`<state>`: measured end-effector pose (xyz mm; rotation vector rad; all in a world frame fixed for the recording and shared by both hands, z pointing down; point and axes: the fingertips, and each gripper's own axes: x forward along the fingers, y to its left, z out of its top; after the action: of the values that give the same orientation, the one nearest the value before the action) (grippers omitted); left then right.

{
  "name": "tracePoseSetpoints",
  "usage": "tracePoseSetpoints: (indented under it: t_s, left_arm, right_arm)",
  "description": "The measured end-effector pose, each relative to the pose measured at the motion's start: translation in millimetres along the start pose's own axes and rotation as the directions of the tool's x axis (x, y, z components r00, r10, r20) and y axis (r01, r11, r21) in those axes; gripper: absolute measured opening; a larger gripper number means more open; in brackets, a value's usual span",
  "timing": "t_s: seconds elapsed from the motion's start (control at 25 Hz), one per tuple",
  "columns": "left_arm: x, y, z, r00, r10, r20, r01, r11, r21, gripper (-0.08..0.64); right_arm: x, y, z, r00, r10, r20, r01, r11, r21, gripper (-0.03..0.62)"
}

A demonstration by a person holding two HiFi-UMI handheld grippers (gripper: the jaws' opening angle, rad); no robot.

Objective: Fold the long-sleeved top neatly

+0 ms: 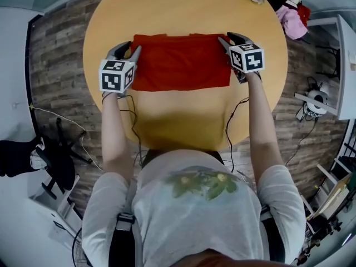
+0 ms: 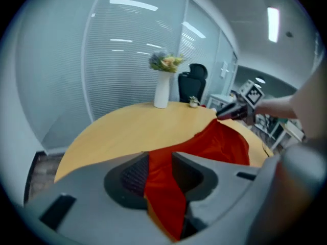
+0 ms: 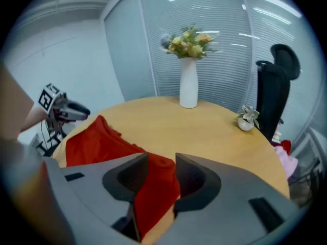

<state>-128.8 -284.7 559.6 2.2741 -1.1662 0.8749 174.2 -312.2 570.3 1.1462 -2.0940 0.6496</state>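
A red long-sleeved top (image 1: 181, 60) lies folded into a flat rectangle on the round wooden table (image 1: 183, 121). My left gripper (image 1: 129, 52) is at the top's left edge and my right gripper (image 1: 232, 39) at its far right corner. In the left gripper view, the left gripper (image 2: 160, 165) has red cloth (image 2: 219, 142) lying between its parted jaws. The right gripper (image 3: 162, 170) likewise has a fold of the top (image 3: 97, 142) in the gap between its jaws. Both stand open, and the cloth rests on the table.
A white vase of flowers (image 3: 188, 86) stands at the table's far side, with a small ornament (image 3: 246, 120) near the edge. Beyond the table are a black office chair (image 3: 273, 86) and pink cloth (image 1: 292, 20). Cables trail over the wooden floor.
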Motion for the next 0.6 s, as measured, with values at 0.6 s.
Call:
tracePoseSetpoints:
  t_s: [0.6]
  left_arm:
    - [75,15,-42,0.994,0.04,-0.097,-0.041,0.999,-0.004,0.104]
  right_arm:
    - [68,-32,-37,0.98,-0.143,-0.14,0.163,0.977,0.139,0.145]
